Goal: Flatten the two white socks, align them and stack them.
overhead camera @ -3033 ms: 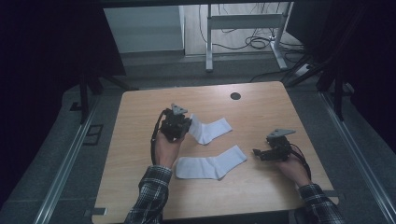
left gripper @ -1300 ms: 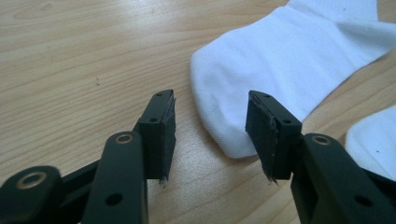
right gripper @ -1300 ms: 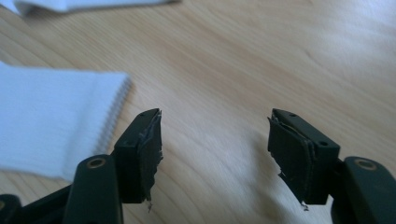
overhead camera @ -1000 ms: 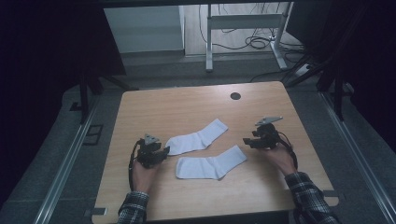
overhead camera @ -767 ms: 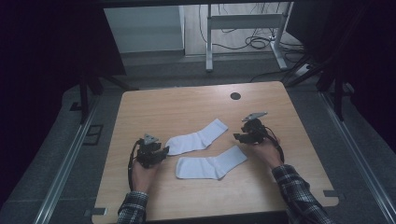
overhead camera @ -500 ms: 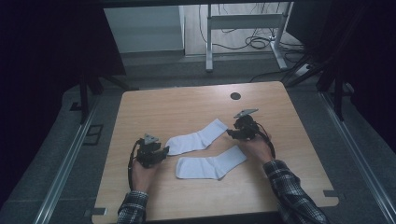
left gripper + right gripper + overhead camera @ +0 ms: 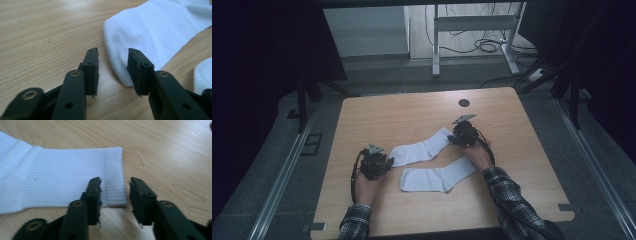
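Closing narrow around opposite ends of the upper sock (image 7: 422,149) on the table (image 7: 412,107), the left claw (image 7: 113,65) and right claw (image 7: 115,192) have not yet pinched it; thin cloth lying flat could slip out.

Forearms in from the table's near edge, left gripper (image 7: 384,162) low with jaws narrowly parted and just closing, right gripper (image 7: 455,138) reaching farther forward, jaws likewise parted, just closing, nothing pinched.
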### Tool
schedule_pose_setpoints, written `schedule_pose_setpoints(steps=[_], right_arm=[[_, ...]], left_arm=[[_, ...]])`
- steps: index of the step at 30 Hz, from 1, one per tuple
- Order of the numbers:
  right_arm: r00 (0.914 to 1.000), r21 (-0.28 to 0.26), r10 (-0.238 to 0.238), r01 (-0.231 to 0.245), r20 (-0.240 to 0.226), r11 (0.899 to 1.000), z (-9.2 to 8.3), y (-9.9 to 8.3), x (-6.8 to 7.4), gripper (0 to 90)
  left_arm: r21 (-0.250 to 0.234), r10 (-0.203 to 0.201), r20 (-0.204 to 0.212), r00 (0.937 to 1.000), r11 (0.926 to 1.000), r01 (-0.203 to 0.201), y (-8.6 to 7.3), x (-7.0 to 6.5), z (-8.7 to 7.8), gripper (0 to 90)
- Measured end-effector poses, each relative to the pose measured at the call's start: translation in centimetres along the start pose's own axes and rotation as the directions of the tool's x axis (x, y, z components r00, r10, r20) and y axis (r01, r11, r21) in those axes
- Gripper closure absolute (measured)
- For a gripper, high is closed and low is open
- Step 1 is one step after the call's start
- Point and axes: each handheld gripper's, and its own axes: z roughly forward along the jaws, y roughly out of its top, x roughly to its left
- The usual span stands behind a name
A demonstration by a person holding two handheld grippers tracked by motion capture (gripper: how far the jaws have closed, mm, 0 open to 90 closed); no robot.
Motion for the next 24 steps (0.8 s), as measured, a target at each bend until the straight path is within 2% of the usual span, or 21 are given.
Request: schedule_pose_setpoints(steps=[1,2,4,6,8,12,18,19,24], right_arm=[[1.0000,0.000,0.000,0.000,0.000,1.000,0.0,0.0,0.0,67.1],[0.9998,0.000,0.016,-0.016,-0.014,1.000,0.0,-0.1,0.1,76.7],[0.9995,0.001,0.024,-0.024,-0.022,1.000,-0.1,-0.1,0.0,78.1],[0.9986,0.006,0.042,-0.041,-0.032,0.999,-0.2,-0.2,0.0,79.7],[0.9993,0.005,0.025,-0.024,-0.028,1.000,-0.6,-0.3,0.1,80.2],[0.9995,-0.024,0.014,-0.015,-0.028,1.000,-1.5,-0.3,0.0,80.2],[0.9984,-0.061,0.025,-0.028,-0.051,0.998,-3.9,-0.2,-0.4,80.1],[0.9980,-0.077,0.028,-0.032,-0.057,0.996,-4.7,-0.3,-0.5,80.1],[0.9974,-0.097,0.024,-0.031,-0.069,0.995,-6.3,-0.6,-0.6,79.9]], left_arm=[[0.000,-0.001,0.006,1.0000,1.0000,0.001,0.0,0.0,0.0,62.6],[-0.001,-0.005,0.017,0.9998,1.0000,0.005,0.0,0.0,0.0,69.0],[0.002,-0.008,0.030,0.9995,1.0000,0.008,0.1,-0.1,0.1,76.2],[0.004,-0.014,0.041,0.9991,0.9999,0.014,0.1,-0.1,0.1,79.7],[-0.002,0.000,0.031,0.9995,1.0000,0.000,0.3,-0.3,0.0,84.3],[-0.022,0.009,0.036,0.9993,0.9997,-0.008,0.7,-0.7,-0.6,84.7],[-0.060,0.028,0.051,0.9983,0.9979,-0.025,1.3,-1.4,-1.7,84.7],[-0.061,0.029,0.053,0.9982,0.9978,-0.026,1.4,-1.5,-1.9,84.6],[-0.077,0.043,0.062,0.9972,0.9963,-0.038,1.6,-2.2,-2.8,84.6]])
